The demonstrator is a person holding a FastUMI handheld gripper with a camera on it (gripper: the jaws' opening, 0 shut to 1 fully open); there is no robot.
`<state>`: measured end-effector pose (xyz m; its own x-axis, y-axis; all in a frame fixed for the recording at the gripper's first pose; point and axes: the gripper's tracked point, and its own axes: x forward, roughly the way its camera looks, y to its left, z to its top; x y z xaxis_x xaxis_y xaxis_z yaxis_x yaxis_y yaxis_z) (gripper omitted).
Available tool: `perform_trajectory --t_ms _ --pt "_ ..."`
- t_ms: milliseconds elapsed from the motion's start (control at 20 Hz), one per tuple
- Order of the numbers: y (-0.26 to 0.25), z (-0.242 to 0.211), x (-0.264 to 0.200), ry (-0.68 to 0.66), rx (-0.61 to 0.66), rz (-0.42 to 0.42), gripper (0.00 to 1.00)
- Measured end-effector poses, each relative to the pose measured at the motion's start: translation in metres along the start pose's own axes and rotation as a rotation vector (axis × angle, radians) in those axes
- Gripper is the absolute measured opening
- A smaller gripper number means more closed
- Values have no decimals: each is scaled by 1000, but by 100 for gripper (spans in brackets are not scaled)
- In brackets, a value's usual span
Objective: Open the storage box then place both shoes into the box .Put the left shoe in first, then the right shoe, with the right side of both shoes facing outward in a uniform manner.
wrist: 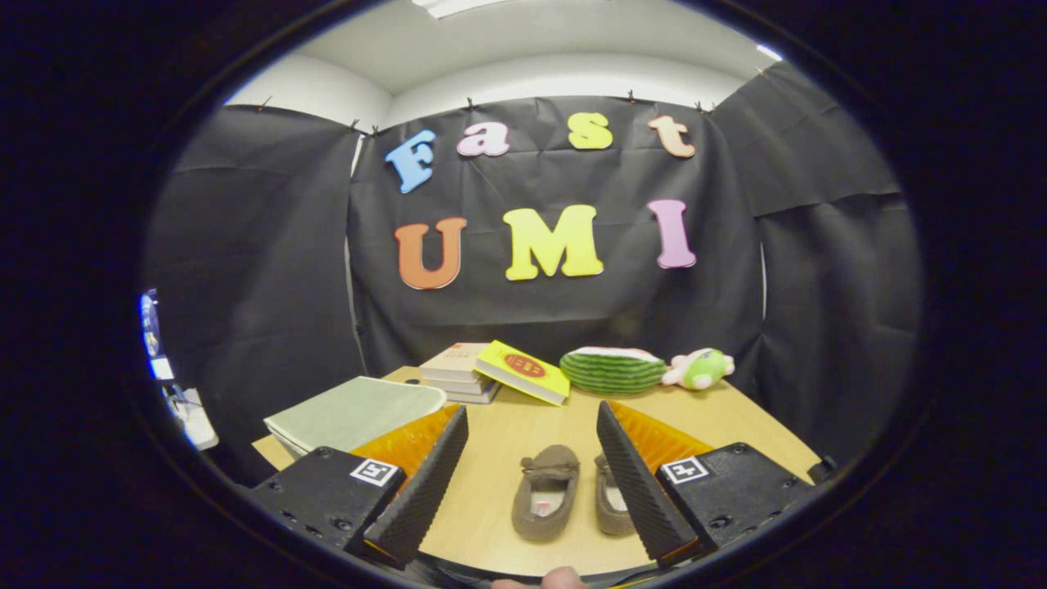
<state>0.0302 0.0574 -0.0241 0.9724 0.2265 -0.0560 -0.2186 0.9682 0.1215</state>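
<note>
- The counter (507, 433) is a light wood top that carries everything in the scene, with the booth's dark cloth wall behind it.
- The storage box (356, 413) looks to be the pale grey-green flat-lidded item at the counter's left edge, beyond the left finger; its lid appears shut, though I cannot be sure this is the box.
- At the back sit a stack of books (458, 372) with a yellow book (523, 372) leaning on it, then a striped watermelon-like cushion (613, 370) and a small green plush toy (702, 368) beside it.
- The hand-held gripper (532, 478) is spread wide with nothing between its fingers, hovering above the counter.
- Two brown slipper-type shoes lie side by side, toes pointing away: one shoe (546, 493) sits in the gap between the fingers, the second shoe (612, 499) is partly hidden behind the right finger.
- Which is the left shoe I cannot tell.
- A person's fingertip (563, 579) shows at the near edge.
- Judgement: the opening step is in hand, nothing being done yet. The next move likely calls for swinging left toward the box and catching the lid's edge to lift it.
</note>
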Motion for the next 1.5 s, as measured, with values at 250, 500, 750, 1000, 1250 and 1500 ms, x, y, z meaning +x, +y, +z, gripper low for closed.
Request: perform_trajectory --t_ms 250,500,750,1000,1250,1500 --pt "43 -25 22 121 96 189 100" --pt "77 -47 47 243 208 306 98" --pt "118 -83 76 431 397 431 95" --pt "143 -112 97 586 554 481 86" --pt "159 -115 105 678 764 534 65" --pt "157 -108 105 664 743 532 33"
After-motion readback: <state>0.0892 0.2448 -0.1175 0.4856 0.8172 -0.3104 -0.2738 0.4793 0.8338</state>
